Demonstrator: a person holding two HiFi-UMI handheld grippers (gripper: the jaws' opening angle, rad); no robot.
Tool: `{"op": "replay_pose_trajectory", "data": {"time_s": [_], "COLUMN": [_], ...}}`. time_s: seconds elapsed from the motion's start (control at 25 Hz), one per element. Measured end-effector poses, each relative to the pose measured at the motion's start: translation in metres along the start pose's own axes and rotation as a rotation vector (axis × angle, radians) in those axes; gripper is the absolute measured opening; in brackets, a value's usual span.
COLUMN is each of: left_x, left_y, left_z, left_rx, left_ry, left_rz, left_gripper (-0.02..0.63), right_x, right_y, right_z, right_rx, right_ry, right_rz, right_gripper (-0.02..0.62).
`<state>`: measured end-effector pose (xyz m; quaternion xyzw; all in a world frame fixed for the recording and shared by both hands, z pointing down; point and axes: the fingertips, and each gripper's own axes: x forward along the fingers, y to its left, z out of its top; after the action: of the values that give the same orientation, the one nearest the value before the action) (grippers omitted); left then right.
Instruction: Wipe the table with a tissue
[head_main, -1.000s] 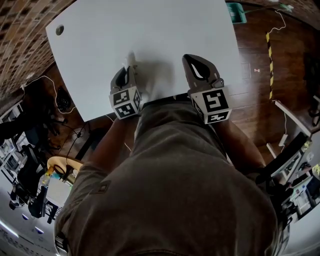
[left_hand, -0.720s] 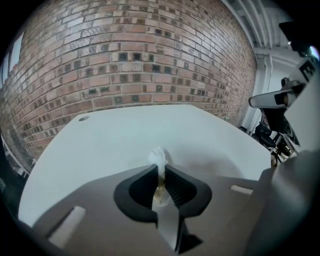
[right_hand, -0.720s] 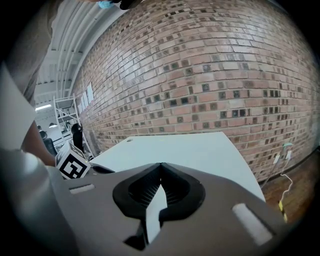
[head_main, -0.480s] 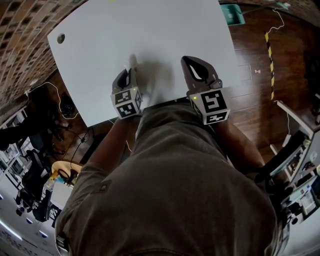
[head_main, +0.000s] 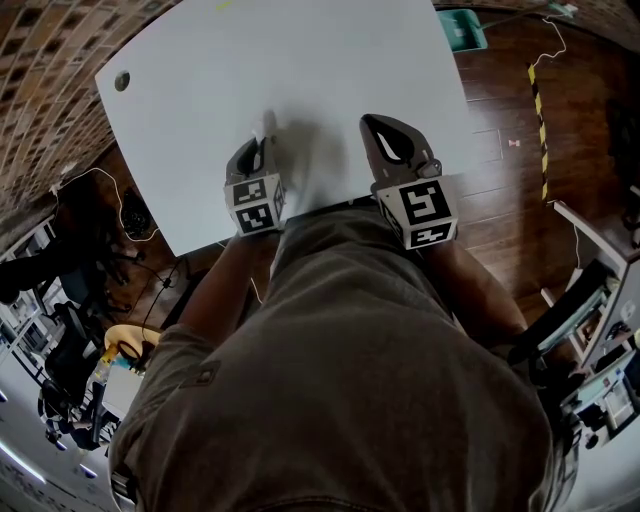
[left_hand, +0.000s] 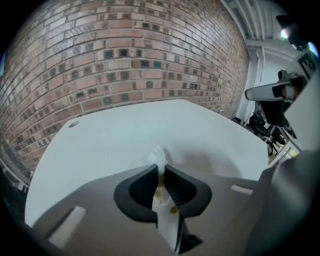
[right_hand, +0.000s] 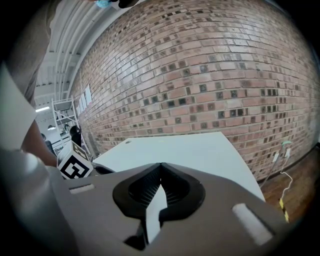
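- Pinching the tissue (left_hand: 159, 156) is my left gripper (left_hand: 160, 169): its fingers (left_hand: 187, 192) are closed on it, and the paper runs along the seam between them.
- The tissue's long axis lies in line with those fingers. A small white tuft pokes out past the tips, pointing away from me toward the far side of the surface (left_hand: 110, 140).
- From the head view, that tuft hangs over the near part of the surface, just in from the edge by my body. I cannot tell whether it touches the top.
- Nearly all of the bare surface lies ahead of the tuft and out to both sides, so I judge the wipe calls for lowering the tip until it touches, then pushing forward and sweeping across.
- My right gripper (right_hand: 160, 167) has its fingers shut tip to tip on nothing. It sits beside the left one, by the same near edge, well apart from the tissue.
- The left side is plainly the one to do the wiping; the right need only keep out of the way.
- Farthest out, a small round hole (head_main: 121, 81) marks the far left corner of the surface.
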<state>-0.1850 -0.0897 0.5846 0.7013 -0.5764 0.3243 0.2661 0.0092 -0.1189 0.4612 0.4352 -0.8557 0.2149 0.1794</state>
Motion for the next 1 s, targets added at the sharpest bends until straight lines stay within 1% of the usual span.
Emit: {"op": "replay_pose_trajectory", "data": {"time_s": [0.16,0.48,0.72,0.84,1.0], "left_x": [-0.001,0.0,-0.005,-0.009,-0.023], "left_y": [-0.008,-0.004,0.012,0.027,0.046], "left_z": [0.0,0.0,-0.009,-0.017,-0.017], "left_rx": [0.043,0.047,0.018,-0.017,-0.078], "left_ry": [0.002,0.003,0.017,0.025,-0.012], "left_rz": [-0.013,-0.019,0.007,0.028,0.054], "left_gripper": [0.043,0.043,0.044,0.043,0.044], "right_x": [0.001,0.005,0.007,0.009,0.011], "right_y": [0.003,0.009,0.014,0.02,0.029], "right_z": [0.0,-0.001,0.003,0.004,0.006], "right_rx": [-0.002,-0.017,-0.022,-0.025,-0.036], "right_ry": [-0.001,0.01,0.007,0.001,-0.001], "right_rz": [-0.001,0.009,0.017,0.029,0.048], "right_gripper": [0.014,0.015,0.015,0.014,0.015]}}
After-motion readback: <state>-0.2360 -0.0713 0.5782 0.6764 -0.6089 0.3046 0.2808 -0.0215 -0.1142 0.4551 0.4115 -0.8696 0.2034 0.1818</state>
